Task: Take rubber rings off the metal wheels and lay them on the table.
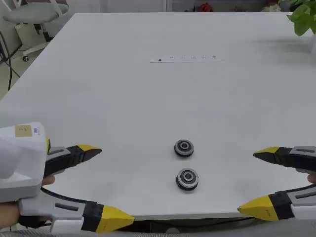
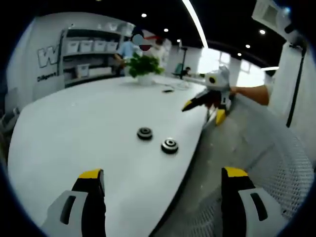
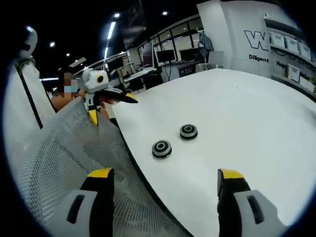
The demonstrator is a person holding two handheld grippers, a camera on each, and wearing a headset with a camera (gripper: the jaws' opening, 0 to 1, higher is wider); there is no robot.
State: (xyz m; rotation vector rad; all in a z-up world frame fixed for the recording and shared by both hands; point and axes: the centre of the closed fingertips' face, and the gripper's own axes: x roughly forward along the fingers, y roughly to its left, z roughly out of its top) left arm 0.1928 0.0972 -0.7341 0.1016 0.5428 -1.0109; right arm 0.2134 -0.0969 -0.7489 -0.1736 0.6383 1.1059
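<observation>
1. Rubber comes first: a black rubber ring sits round the rim of each of the two metal wheels, so none has been laid on the table yet.
2. Both wheels lie flat with the hub hole facing up. The near wheel is close to the table's front edge, and the far wheel is just beyond it, apart from it.
3. Being round and flat, neither wheel has a long axis to line up with. What has a direction is the pair, which runs in a short line straight away from me.
4. My left gripper hangs at the front edge, left of the wheels, with its jaws spread wide and nothing between them.
5. My right gripper mirrors it on the right, also wide apart and holding nothing.
6. The wheels sit between my two grippers, ahead of each pair of jaws and inward. In the left gripper view they lie ahead, about midway between my jaws, and the right gripper view shows the same.
7. As I judge it, neither gripper is clearly nearer, and the near wheel is about midway between them.
8. I reckon the coming move turns on that midline. One gripper can come in from its side to pin the near wheel, and the other can come from the opposite side to pinch the ring at the rim.
</observation>
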